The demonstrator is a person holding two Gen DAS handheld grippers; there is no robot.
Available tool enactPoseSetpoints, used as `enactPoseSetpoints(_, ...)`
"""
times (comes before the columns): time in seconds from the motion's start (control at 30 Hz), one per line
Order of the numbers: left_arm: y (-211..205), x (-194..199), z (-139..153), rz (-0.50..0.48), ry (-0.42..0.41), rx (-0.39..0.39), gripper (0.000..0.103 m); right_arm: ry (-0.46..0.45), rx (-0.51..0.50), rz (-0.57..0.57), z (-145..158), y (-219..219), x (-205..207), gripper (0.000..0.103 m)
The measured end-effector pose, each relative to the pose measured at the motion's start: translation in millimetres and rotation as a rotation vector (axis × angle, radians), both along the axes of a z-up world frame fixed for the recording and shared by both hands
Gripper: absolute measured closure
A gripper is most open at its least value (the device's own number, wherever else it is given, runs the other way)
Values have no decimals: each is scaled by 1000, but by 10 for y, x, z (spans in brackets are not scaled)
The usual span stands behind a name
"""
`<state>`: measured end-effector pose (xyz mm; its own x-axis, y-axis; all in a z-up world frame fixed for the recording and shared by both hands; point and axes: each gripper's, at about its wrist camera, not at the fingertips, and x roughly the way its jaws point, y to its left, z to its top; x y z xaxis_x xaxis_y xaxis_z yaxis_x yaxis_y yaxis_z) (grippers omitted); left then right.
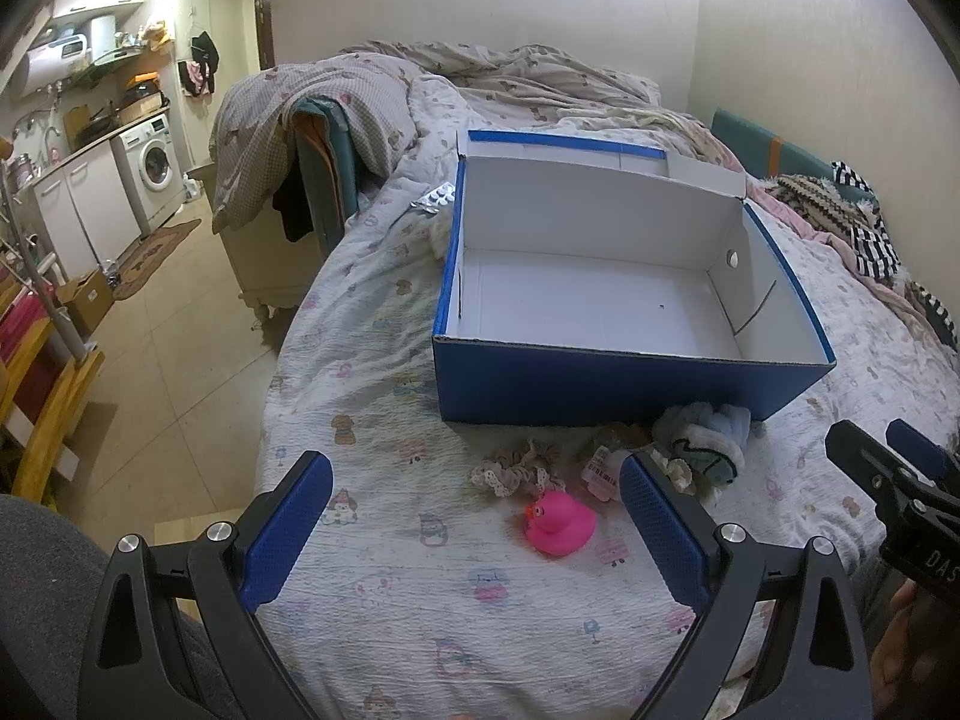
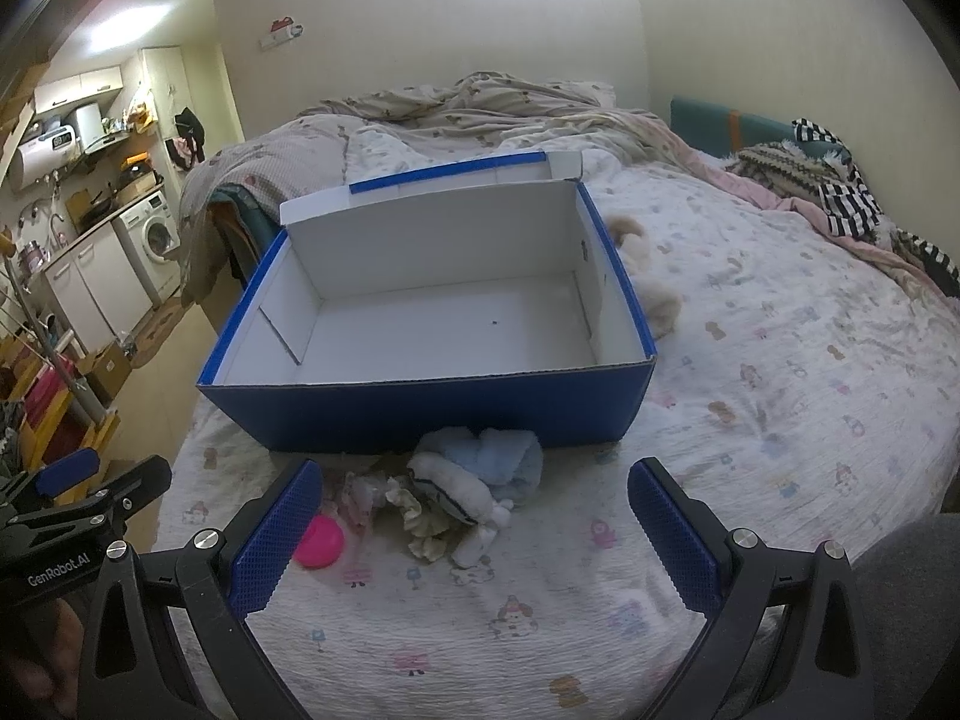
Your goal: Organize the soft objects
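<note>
An open blue box (image 1: 630,381) with a white inside stands empty on the bed; it also shows in the right wrist view (image 2: 420,414). In front of it lie a pink rubber duck (image 1: 559,521) (image 2: 319,542), a beige lace scrunchie (image 1: 519,471), a tagged small item (image 1: 602,474) and a light-blue and white fluffy bundle (image 1: 702,441) (image 2: 480,474). My left gripper (image 1: 477,507) is open above the bed with the duck between its fingers' line. My right gripper (image 2: 474,513) is open, just before the fluffy bundle. A beige plush (image 2: 651,294) lies right of the box.
The bed's left edge drops to a tiled floor (image 1: 156,372). A rumpled duvet (image 1: 480,78) is piled behind the box. A blister pack (image 1: 435,198) lies by the box's far left corner. Striped clothes (image 2: 840,204) lie at the far right. Kitchen units and a washing machine (image 1: 153,165) stand at left.
</note>
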<state>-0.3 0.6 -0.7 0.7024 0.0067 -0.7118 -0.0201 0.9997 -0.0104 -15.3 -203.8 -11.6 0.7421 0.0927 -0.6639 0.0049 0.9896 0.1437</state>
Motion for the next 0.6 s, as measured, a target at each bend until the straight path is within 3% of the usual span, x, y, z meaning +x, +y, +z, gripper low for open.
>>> enactPoseSetpoints(0.6,7,-12,32,-1,0,-3,7,2,3,2,-2,3,4,0)
